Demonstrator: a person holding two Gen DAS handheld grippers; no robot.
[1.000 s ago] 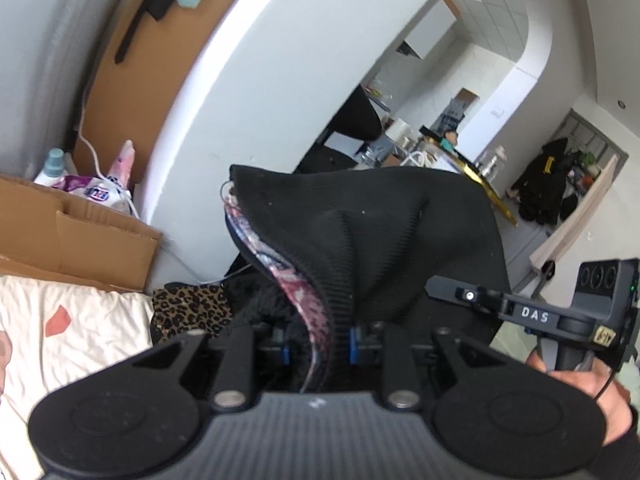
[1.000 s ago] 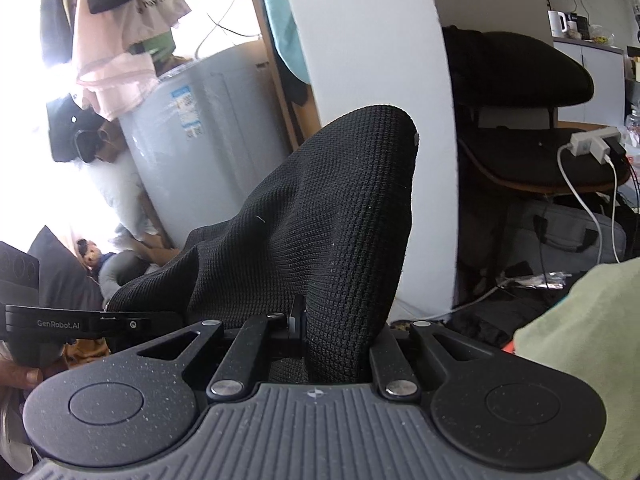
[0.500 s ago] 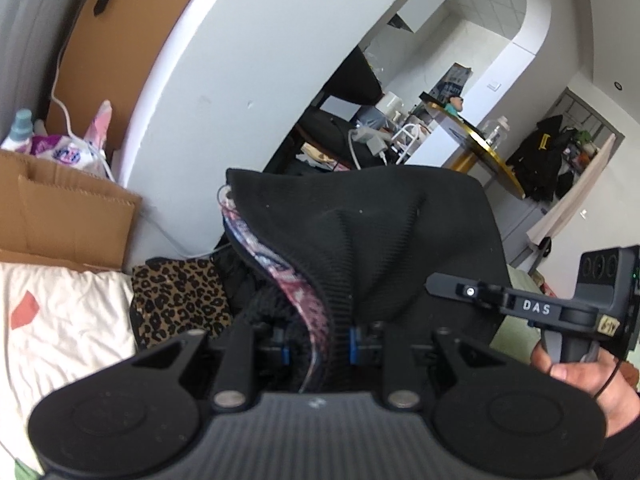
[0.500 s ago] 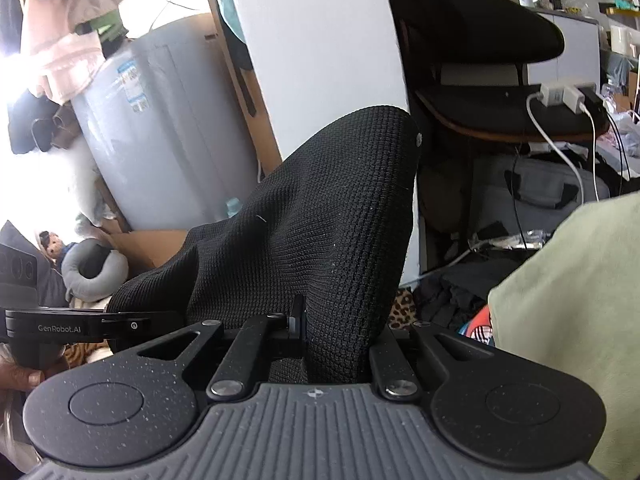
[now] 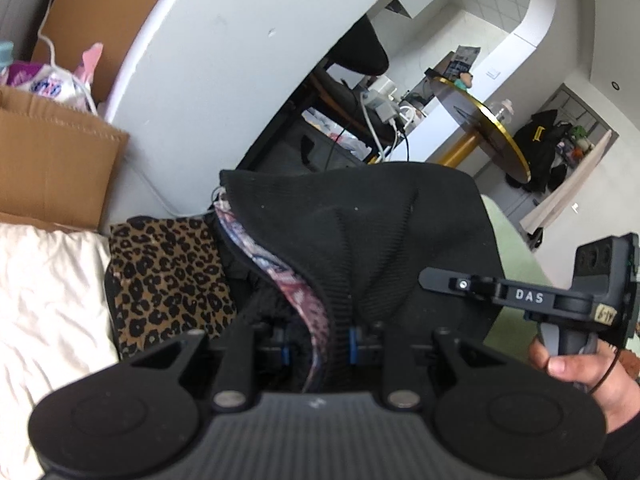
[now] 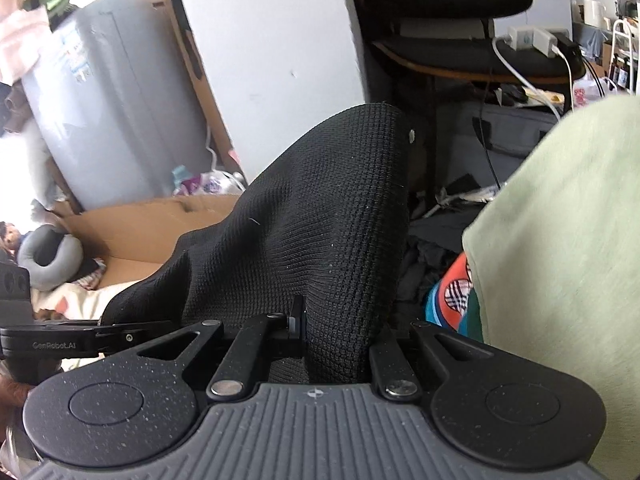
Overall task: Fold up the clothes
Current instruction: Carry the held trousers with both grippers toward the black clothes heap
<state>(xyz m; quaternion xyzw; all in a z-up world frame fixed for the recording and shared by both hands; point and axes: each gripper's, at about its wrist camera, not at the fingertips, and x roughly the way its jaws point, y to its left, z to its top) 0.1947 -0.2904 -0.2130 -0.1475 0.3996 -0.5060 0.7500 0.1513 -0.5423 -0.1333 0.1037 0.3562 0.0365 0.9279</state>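
A black knit garment (image 5: 360, 240) with a patterned pink lining (image 5: 280, 276) hangs stretched between both grippers. My left gripper (image 5: 320, 350) is shut on its ribbed edge, with the cloth bunched between the jaws. In the right wrist view the same black knit garment (image 6: 320, 220) rises in a peak from my right gripper (image 6: 336, 336), which is shut on it; the fingertips are buried in fabric. The right gripper's body (image 5: 560, 300), held by a hand (image 5: 580, 376), shows at the right of the left wrist view. The left gripper's body (image 6: 60, 344) shows at the left of the right wrist view.
Below lie a cream sheet (image 5: 44, 300), a leopard-print cloth (image 5: 168, 276) and a cardboard box (image 5: 52, 160). A pale green fabric (image 6: 560, 260) fills the right side. A white pillar (image 6: 272, 60), a chair with chargers (image 6: 480, 52) and a round table (image 5: 480, 132) stand beyond.
Both grippers have come down together with the garment still held. The sheet, leopard cloth, box and green fabric now appear larger and higher in view.
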